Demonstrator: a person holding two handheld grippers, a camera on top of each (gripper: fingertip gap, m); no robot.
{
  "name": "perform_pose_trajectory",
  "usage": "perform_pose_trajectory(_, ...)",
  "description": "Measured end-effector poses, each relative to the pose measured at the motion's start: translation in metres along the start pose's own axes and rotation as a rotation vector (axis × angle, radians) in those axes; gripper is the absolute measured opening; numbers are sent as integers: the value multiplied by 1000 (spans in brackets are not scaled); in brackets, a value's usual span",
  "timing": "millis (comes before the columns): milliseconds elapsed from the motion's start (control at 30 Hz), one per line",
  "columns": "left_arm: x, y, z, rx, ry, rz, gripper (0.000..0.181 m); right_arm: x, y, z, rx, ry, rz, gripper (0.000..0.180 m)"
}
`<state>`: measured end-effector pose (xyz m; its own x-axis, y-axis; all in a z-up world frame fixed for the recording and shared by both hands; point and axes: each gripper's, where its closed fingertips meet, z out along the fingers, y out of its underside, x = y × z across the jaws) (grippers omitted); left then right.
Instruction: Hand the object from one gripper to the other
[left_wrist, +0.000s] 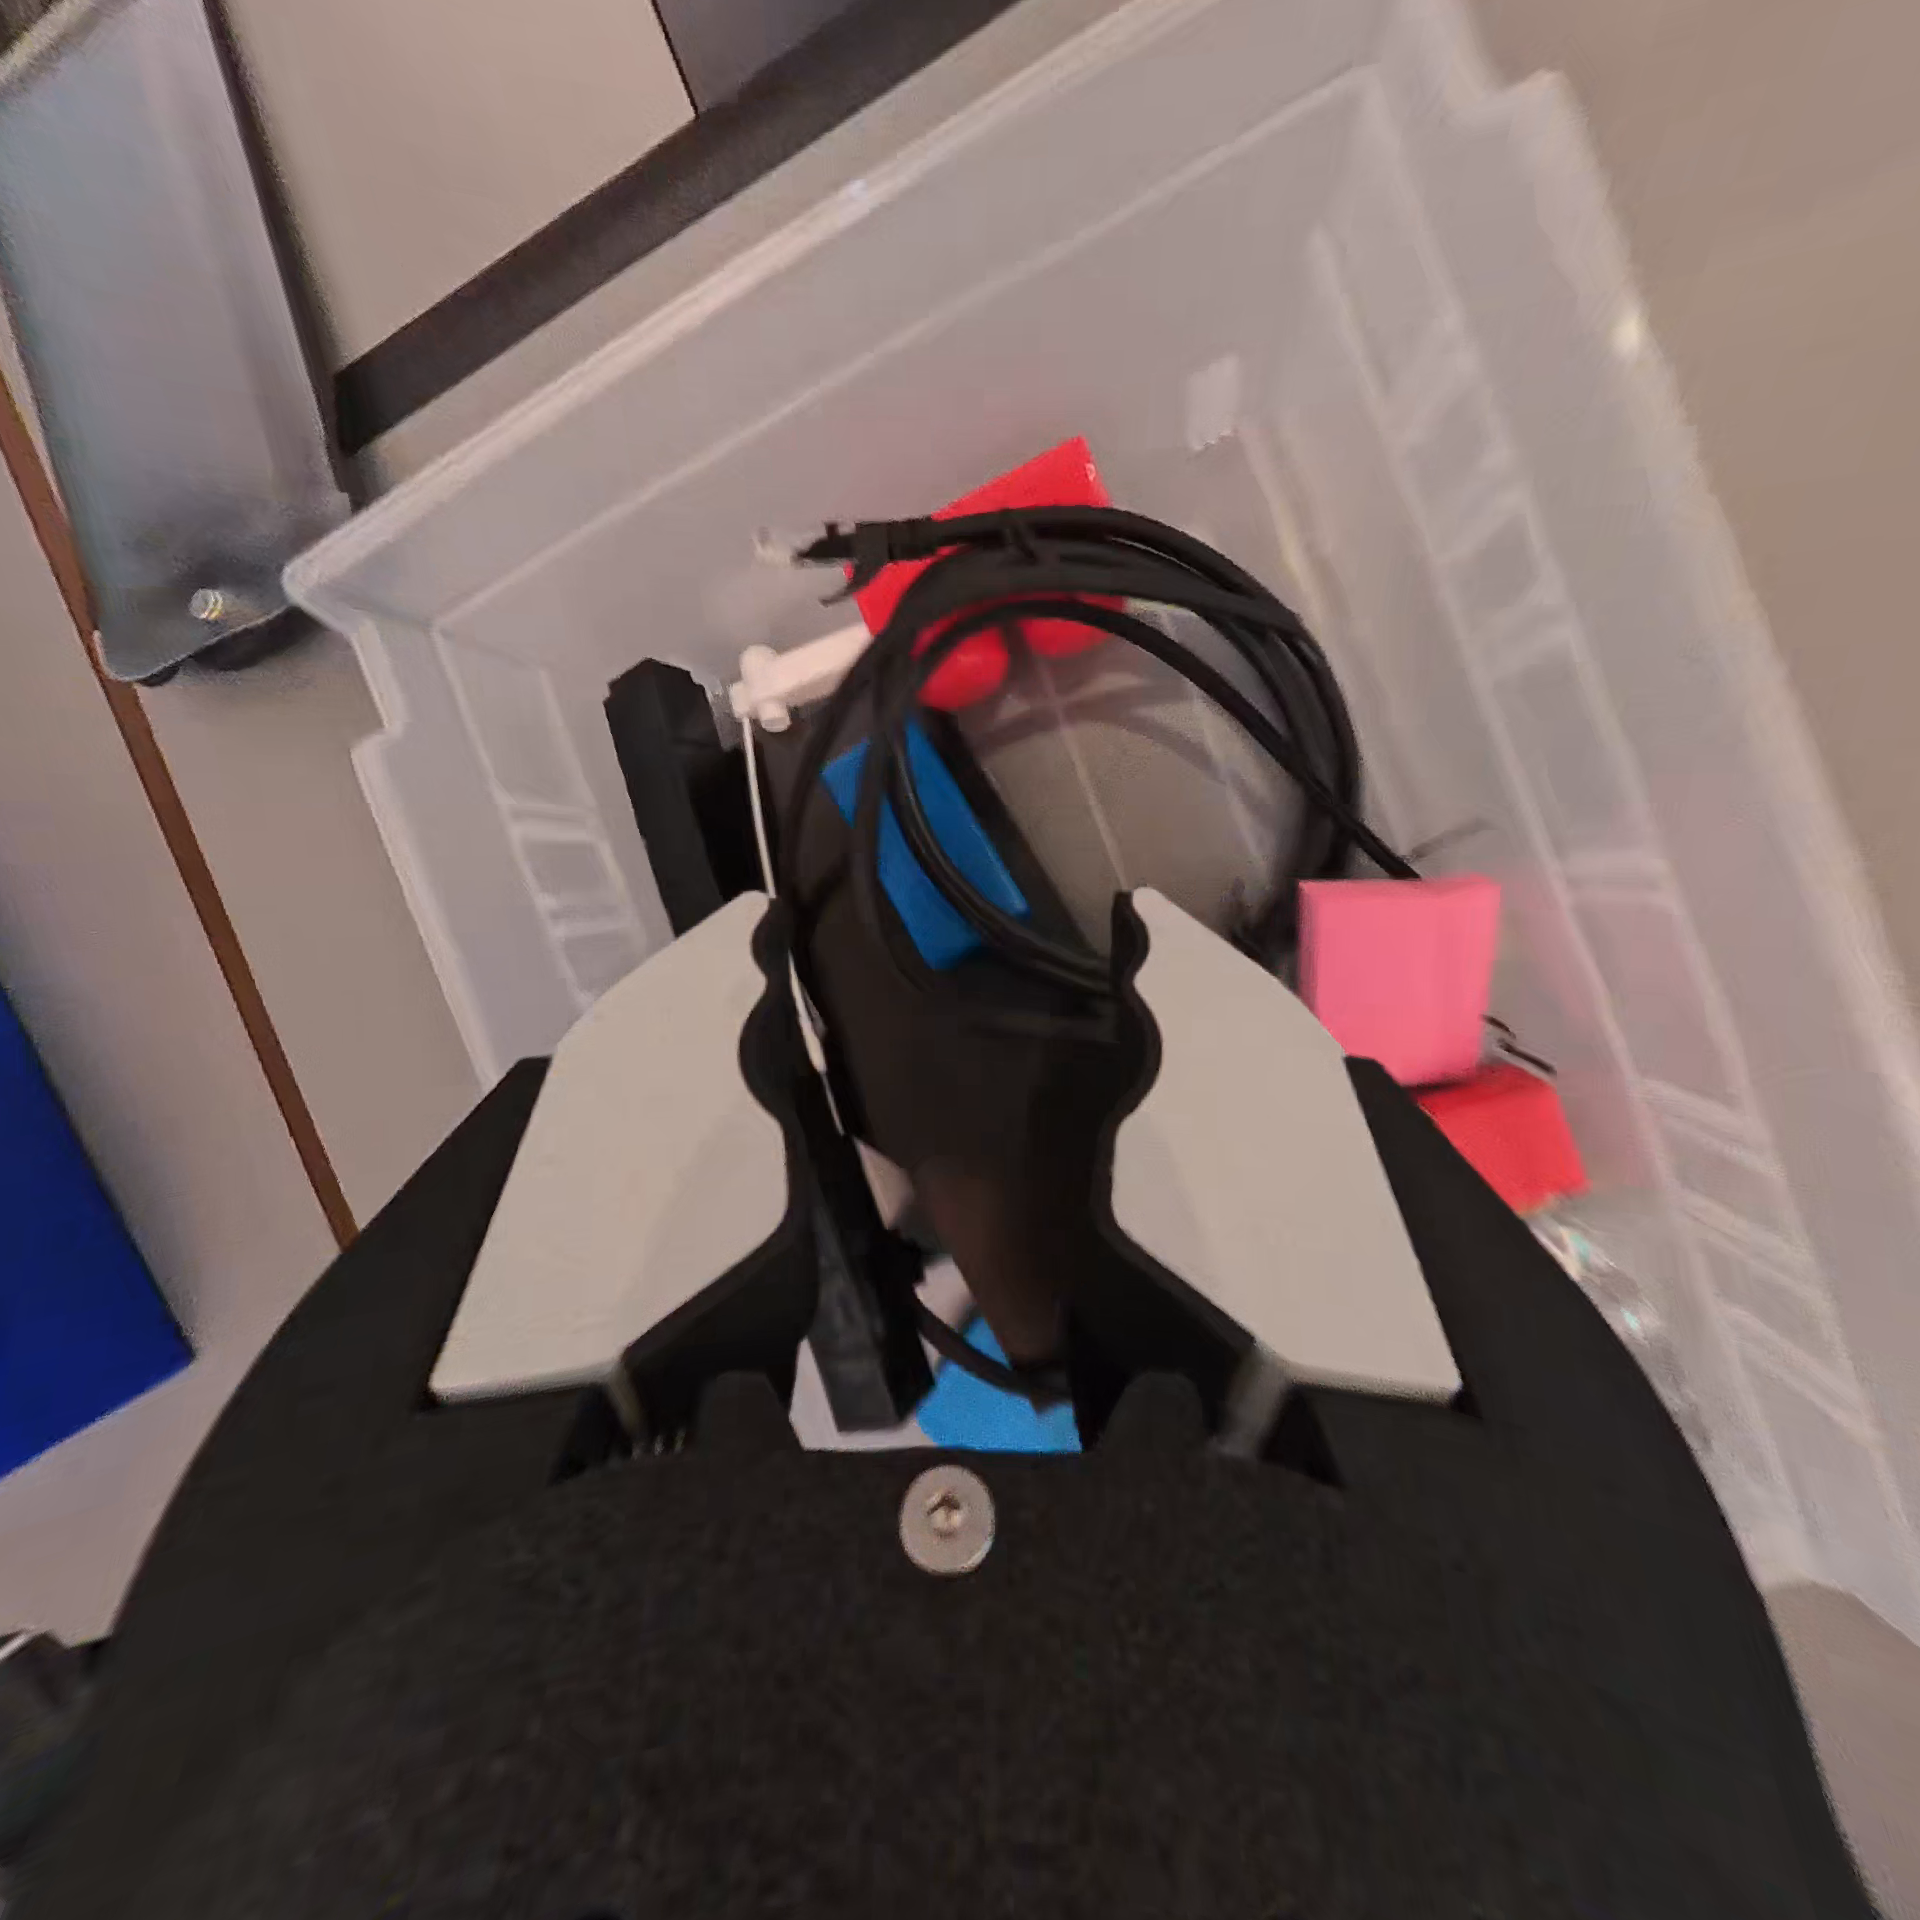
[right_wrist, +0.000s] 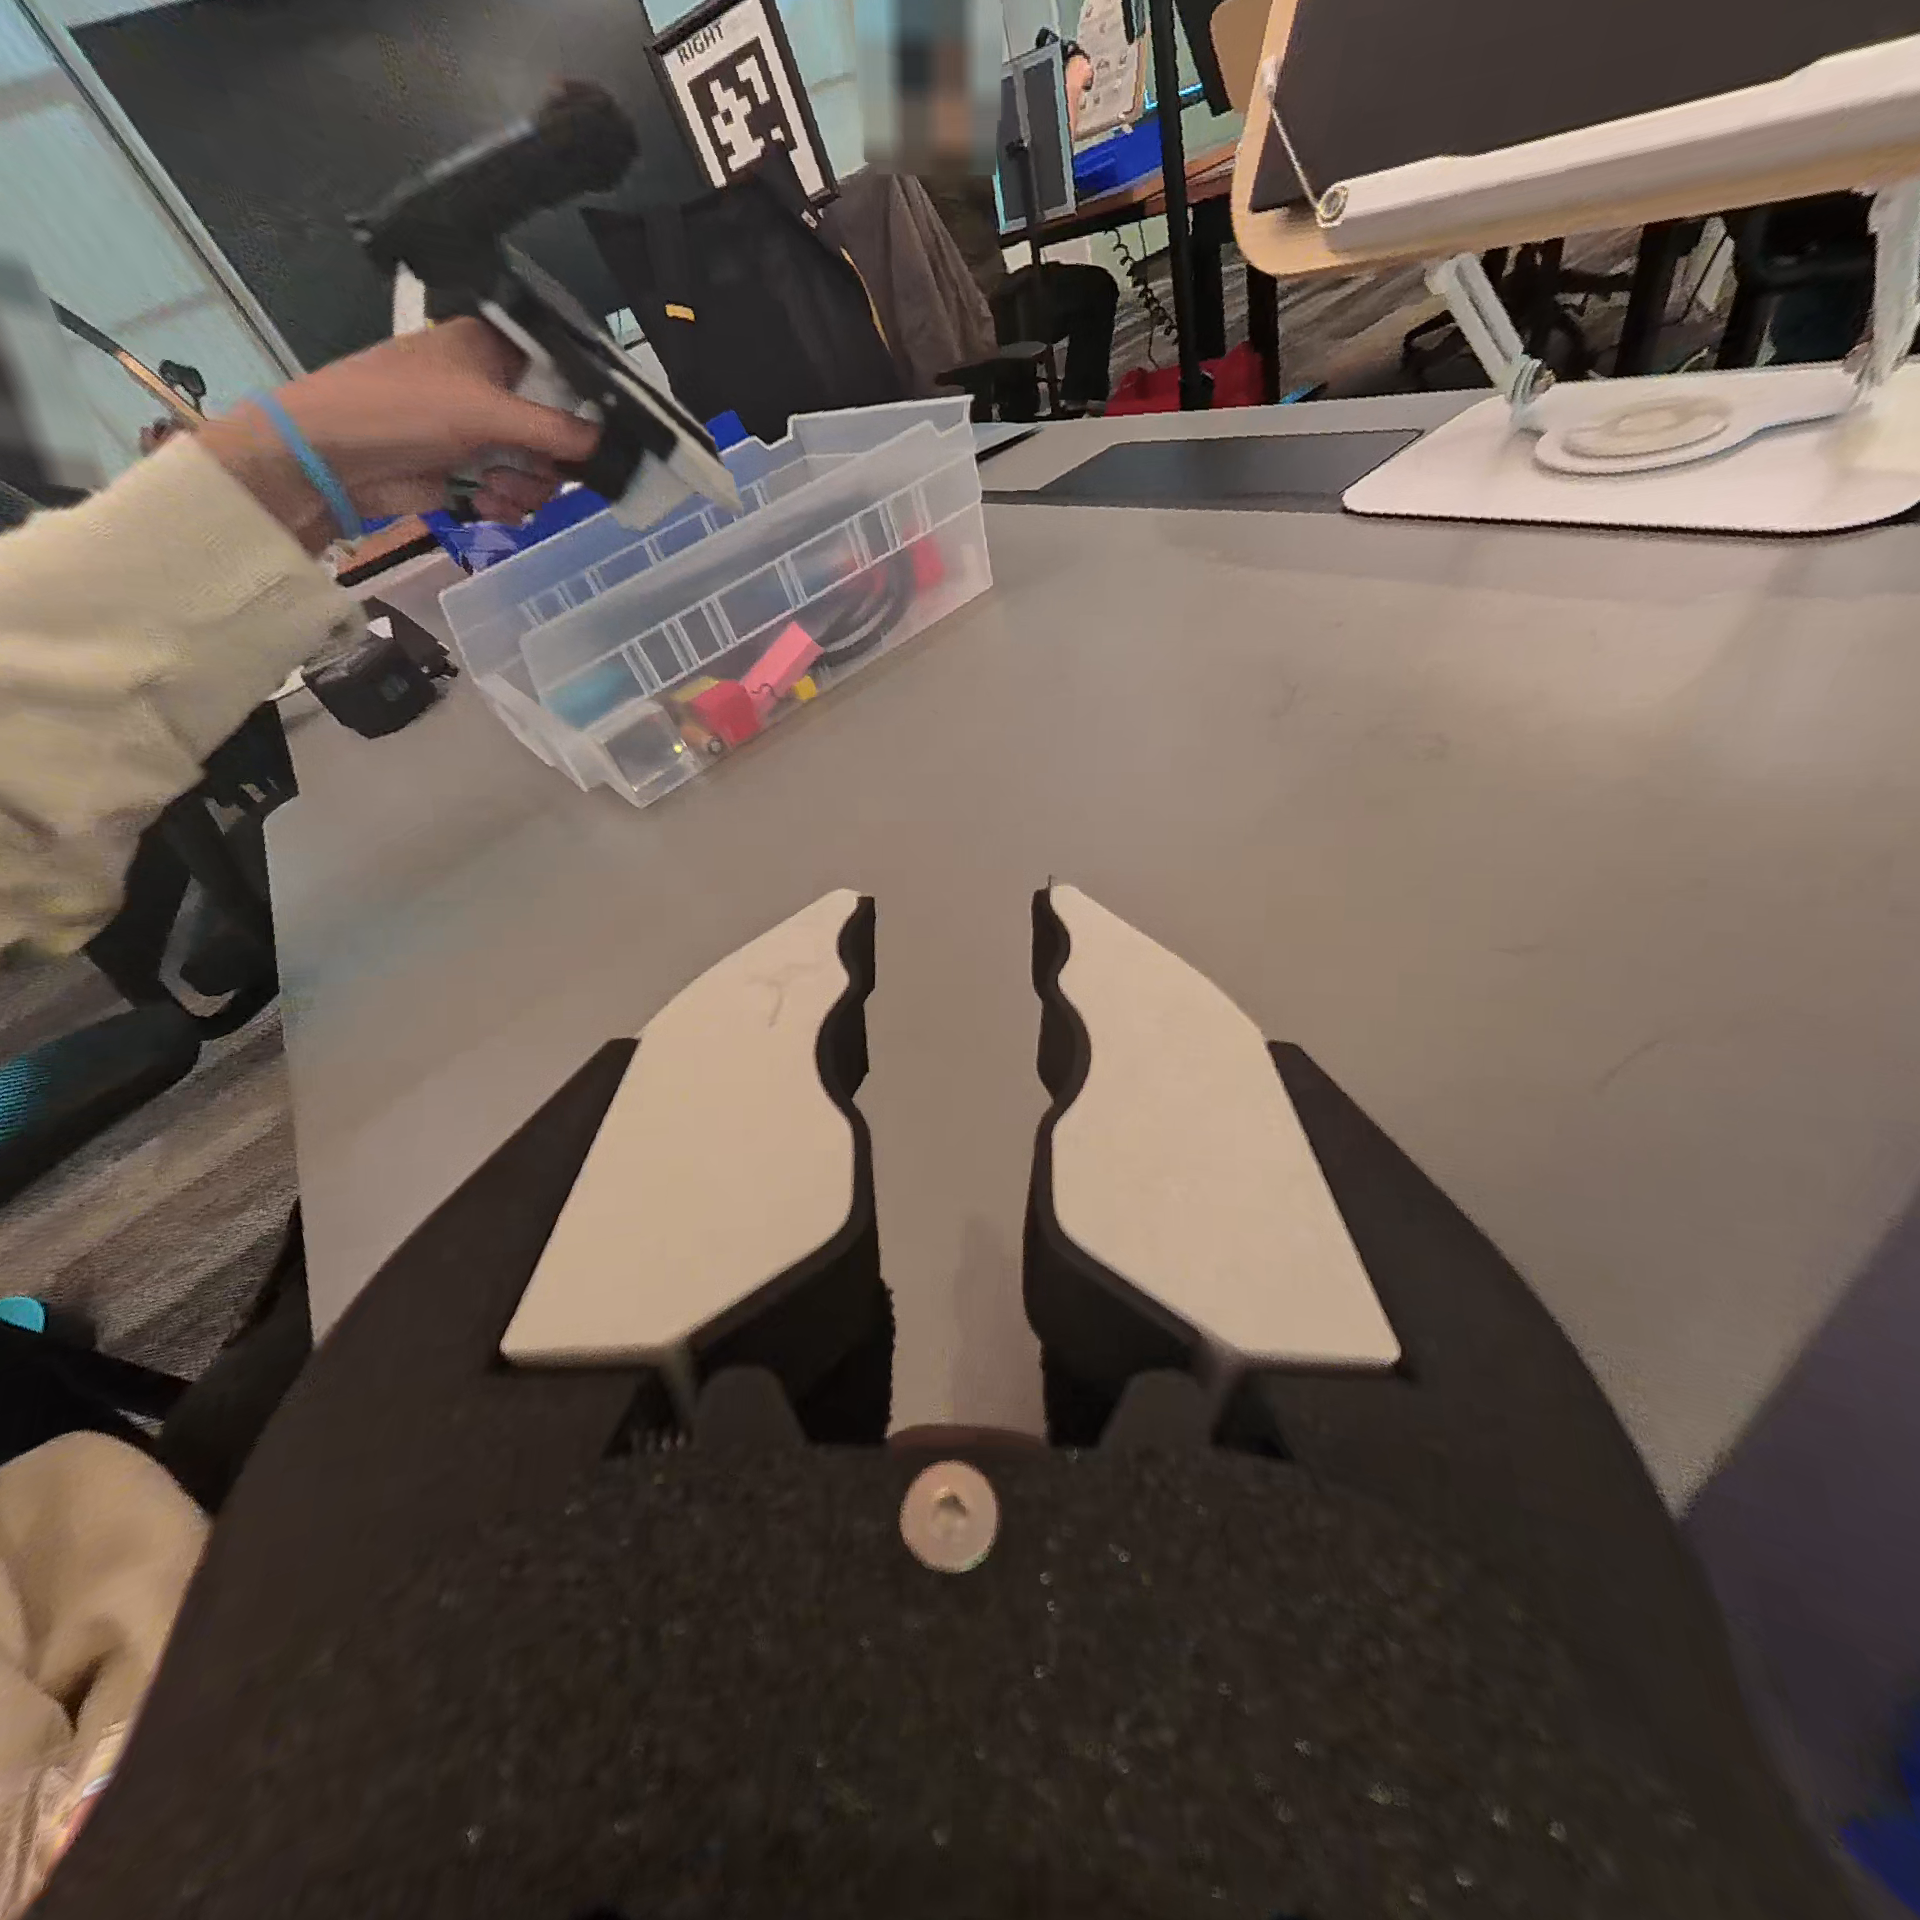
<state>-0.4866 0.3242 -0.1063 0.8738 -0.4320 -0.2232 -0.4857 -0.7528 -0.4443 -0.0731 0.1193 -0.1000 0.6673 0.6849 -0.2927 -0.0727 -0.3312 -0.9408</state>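
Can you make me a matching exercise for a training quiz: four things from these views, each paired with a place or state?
Things:
1. left gripper
2. right gripper
3. pink block
4. black cable bundle

Places or states:
A. over bare table, jaws empty
B. reaching into the clear bin
C. looped over the red block
D. in the bin, right of the jaws

Pairs: 1-B, 2-A, 3-D, 4-C
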Motion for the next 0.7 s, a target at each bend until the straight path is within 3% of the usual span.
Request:
perform_pose_trajectory(167,-9,-7,42,-115,58,24,45,4,3,-1,-14,15,-13,29)
perform_pose_trajectory(233,-8,-7,45,-121,73,35,8,5,3,-3,-14,19,-9,28)
perform_pose_trajectory(467,-13,4,29,-123,47,89,6,10,3,-9,-11,33,7,27)
perform_pose_trajectory(700,-33,-22,-52,104,-55,89,6,5,3,-5,-18,14,-1,26)
